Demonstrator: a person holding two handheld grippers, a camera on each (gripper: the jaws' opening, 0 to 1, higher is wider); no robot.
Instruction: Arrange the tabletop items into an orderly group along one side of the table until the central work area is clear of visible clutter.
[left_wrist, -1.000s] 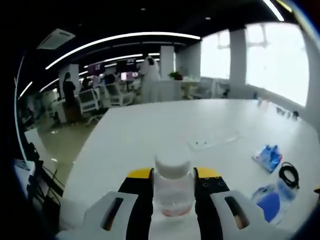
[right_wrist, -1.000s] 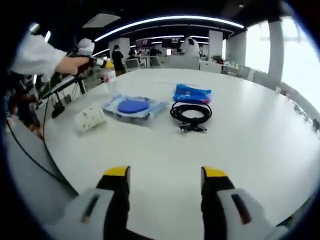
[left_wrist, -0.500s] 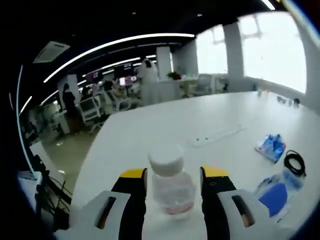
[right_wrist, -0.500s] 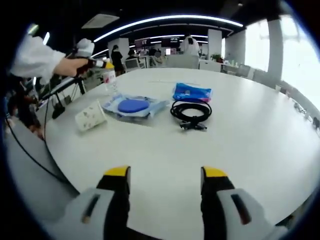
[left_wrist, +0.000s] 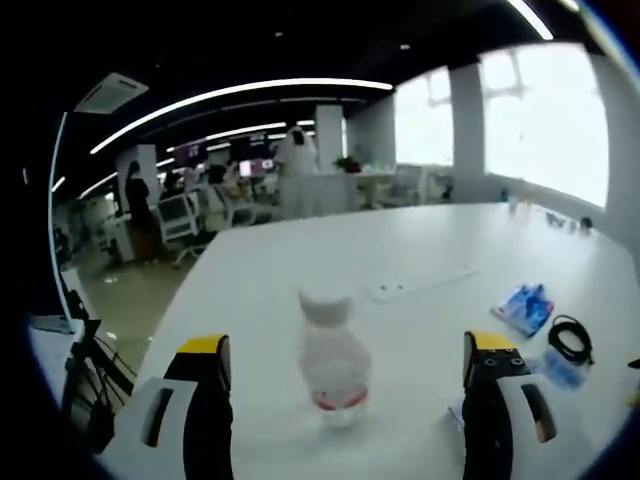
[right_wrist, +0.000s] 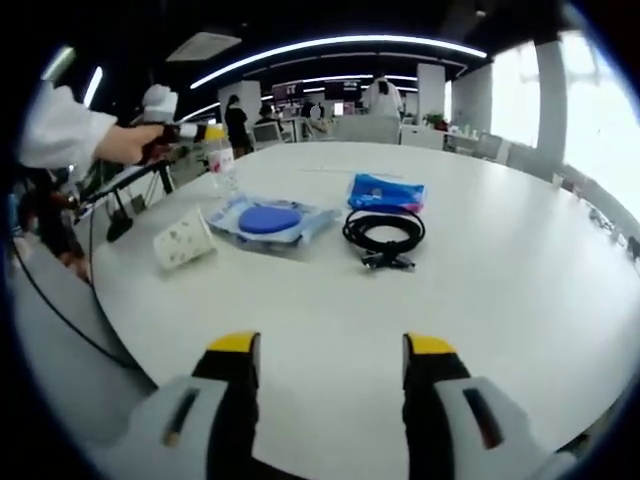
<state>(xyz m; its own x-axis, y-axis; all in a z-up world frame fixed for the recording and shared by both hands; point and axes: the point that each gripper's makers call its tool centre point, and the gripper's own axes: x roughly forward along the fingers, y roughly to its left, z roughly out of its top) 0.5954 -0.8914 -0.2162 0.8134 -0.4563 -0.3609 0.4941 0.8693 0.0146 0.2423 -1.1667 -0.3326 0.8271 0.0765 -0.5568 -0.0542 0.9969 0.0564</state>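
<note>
**Bottle standing free between wide-open left jaws**

Left gripper view: the left gripper (left_wrist: 348, 365) has its jaws spread wide and holds nothing. Between them, touching neither, a small clear bottle (left_wrist: 333, 358) stands upright on the white table (left_wrist: 300, 270). It has a white cap, a rounded body and a reddish band near its base. To the far right lie a blue packet (left_wrist: 524, 306) and a coiled black cable (left_wrist: 568, 338); a flat white strip (left_wrist: 422, 284) lies farther off, near the middle of the table.

Right gripper view: the right gripper (right_wrist: 332, 358) hangs over the near edge of the table (right_wrist: 480, 260), jaws apart, with nothing between them. The bottle (right_wrist: 221, 164) stands at the far left edge, just beside the left gripper (right_wrist: 190, 131), which a hand (right_wrist: 128, 143) in a white sleeve holds. Nearer along the left side, a paper cup (right_wrist: 182, 239) lies on its side. Right of the cup, a blue disc in a clear wrapper (right_wrist: 270, 219) lies flat. The cable (right_wrist: 384, 231) lies right of the disc, with the blue packet (right_wrist: 387, 192) just beyond it.
</note>
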